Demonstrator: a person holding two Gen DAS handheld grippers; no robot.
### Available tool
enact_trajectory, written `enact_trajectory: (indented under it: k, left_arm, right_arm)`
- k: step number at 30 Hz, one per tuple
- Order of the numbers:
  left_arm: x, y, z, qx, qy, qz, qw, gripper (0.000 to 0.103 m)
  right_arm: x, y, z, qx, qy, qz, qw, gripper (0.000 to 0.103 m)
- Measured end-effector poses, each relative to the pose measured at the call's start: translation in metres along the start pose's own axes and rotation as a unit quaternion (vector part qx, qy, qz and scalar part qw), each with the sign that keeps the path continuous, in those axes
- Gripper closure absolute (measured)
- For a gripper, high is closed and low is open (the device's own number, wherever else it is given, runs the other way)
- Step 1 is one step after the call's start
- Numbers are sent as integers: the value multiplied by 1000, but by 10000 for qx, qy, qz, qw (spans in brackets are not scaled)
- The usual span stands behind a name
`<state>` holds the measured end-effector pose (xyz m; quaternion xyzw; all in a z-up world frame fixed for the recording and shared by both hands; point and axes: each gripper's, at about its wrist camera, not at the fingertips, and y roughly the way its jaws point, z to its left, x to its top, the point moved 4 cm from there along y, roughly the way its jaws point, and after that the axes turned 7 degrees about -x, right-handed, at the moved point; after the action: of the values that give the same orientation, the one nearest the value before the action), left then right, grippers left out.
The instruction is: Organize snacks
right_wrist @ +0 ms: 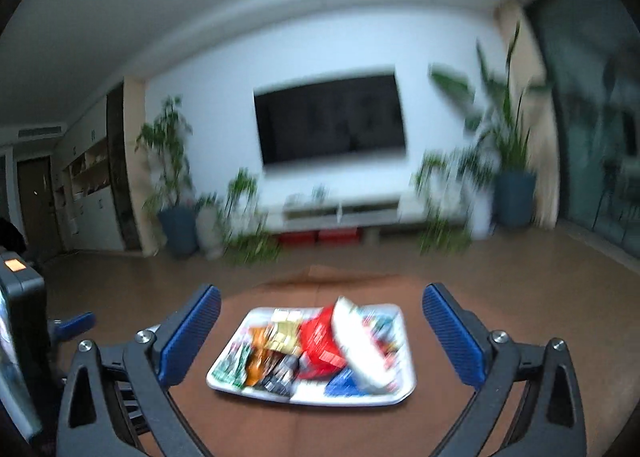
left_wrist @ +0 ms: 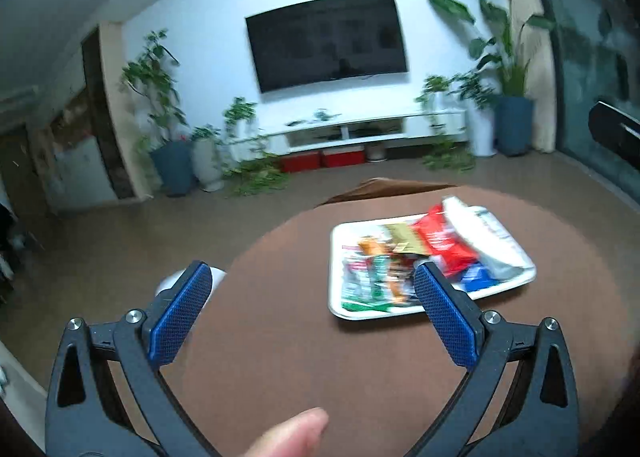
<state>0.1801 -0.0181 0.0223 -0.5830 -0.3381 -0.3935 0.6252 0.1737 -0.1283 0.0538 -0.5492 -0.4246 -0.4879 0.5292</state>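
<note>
**Snacks heaped on a white tray, both tongs spread and empty**

The left tongs (left_wrist: 312,285) hang released over the brown tabletop (left_wrist: 280,337), blue pads wide apart and nothing between them; a thumb (left_wrist: 292,437) shows at the bottom edge; ahead and to the right sits the white tray (left_wrist: 336,257), piled with blurred snack packets (left_wrist: 376,273), a red packet (left_wrist: 444,245) and a white bag (left_wrist: 488,237) leaning at its right end. From the right wrist view the right tongs (right_wrist: 320,309) are likewise released and hold nothing; the tray (right_wrist: 224,365) lies on the tabletop (right_wrist: 340,429) straight ahead between the pads; the red packet (right_wrist: 320,337) and white bag (right_wrist: 356,345) stand on top of the heap. A dark television (right_wrist: 330,117) hangs on the far wall, with potted plants (right_wrist: 172,177) either side.
</note>
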Motion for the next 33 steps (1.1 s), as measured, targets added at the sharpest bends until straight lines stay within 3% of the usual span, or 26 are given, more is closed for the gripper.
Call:
enact_trajectory:
  k: [5,11,14,22,33]
  left_arm:
    - [-4,-36,-8,-242,-211,209,9993,0]
    - [-18,-69,-25,-369,-173,267,9988,0]
    - [-27,-79,-31,-444,-240,369,9980,0]
    - [-49,-79,-40,-585,-360,649,9955,0]
    - [-67,-60,-41,-649,-422,907,9929,0]
  right_arm:
    - [13,-39,1,-40,-260,-8,9997,0]
    - [-8,-54,-11,-111,-143,947,9953,0]
    - [-23,-60,-20,-169,-76,1222,9923,0]
    - [-73,-62,-36,-486,7,1772,9830,0]
    - [-102,-59,-27,-412,-136,2103,9767,0]
